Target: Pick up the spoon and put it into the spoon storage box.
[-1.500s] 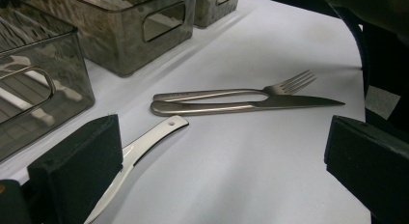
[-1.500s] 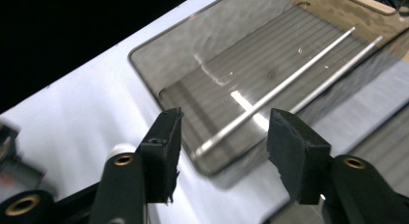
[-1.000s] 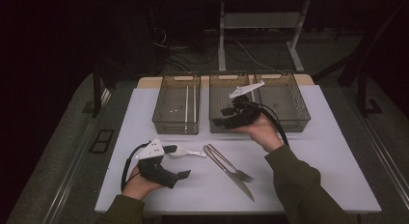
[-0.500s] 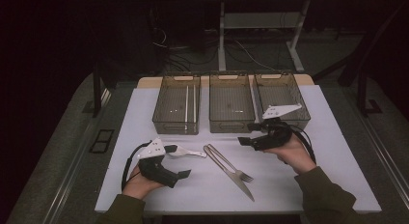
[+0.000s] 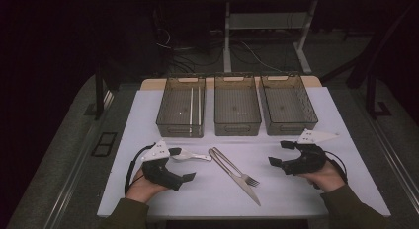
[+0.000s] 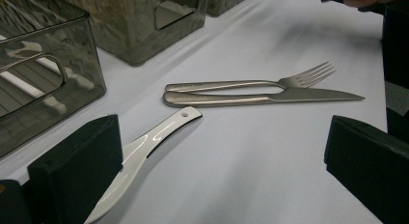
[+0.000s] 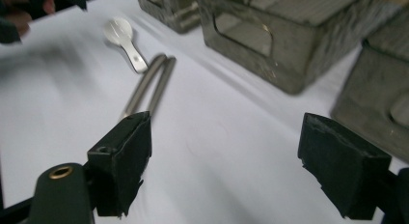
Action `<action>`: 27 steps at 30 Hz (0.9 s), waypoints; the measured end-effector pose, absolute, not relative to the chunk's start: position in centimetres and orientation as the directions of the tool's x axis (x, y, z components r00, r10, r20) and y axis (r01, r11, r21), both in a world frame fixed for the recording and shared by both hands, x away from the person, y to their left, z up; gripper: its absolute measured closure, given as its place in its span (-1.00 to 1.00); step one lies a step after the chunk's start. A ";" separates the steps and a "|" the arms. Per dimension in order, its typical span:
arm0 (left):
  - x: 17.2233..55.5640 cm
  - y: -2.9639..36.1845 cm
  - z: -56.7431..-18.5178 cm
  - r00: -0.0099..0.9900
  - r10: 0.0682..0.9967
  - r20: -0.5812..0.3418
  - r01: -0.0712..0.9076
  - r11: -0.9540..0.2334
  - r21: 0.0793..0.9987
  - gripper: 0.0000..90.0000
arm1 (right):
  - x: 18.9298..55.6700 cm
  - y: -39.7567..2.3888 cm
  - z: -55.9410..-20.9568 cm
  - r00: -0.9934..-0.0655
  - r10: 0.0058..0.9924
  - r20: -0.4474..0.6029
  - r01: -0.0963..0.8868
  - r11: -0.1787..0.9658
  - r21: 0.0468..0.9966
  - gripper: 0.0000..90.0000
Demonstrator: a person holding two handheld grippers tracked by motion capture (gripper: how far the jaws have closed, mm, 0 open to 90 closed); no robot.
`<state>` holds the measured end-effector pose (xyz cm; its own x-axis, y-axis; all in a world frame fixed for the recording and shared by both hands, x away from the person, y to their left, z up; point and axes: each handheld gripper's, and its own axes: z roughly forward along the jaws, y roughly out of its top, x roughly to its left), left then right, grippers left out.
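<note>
High view: the right gripper (image 5: 280,153) has come back from over the middle smoky plastic bin (image 5: 237,106) to the white table (image 5: 296,194), right of the steel fork (image 5: 232,165) and steel knife (image 5: 237,175). The left gripper (image 5: 182,164) rests spread beside the white plastic spoon (image 5: 190,155).

Left gripper view: jaws apart, spoon (image 6: 144,147) at one pad.

Right gripper view: jaws, just opening, wide and empty; cutlery ahead.

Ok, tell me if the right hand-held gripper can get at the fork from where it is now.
Probably yes. The right hand-held gripper has just been opening, with nothing between its jaws, and bare table lies between it and the fork. The knife lies tight against the fork, so a clean pinch on the fork alone may be awkward.
</note>
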<state>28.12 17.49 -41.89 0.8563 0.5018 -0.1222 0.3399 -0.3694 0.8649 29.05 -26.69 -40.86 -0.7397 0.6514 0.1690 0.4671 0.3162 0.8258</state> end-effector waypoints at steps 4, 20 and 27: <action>28.2 17.4 -41.8 0.857 0.502 -0.119 0.341 -0.376 0.862 -1.00 | 28.1 -27.6 -42.1 -0.724 0.676 0.139 0.474 0.340 0.812 -0.60; 29.3 17.3 -41.5 0.853 0.514 -0.086 0.322 -0.390 0.862 -0.63 | 26.3 -29.3 -43.3 -0.705 0.695 0.142 0.487 0.328 0.809 -0.60; 30.7 16.8 -41.0 0.863 0.499 -0.081 0.316 -0.407 0.857 -0.25 | 26.2 -29.1 -43.3 -0.702 0.698 0.140 0.487 0.327 0.810 -0.60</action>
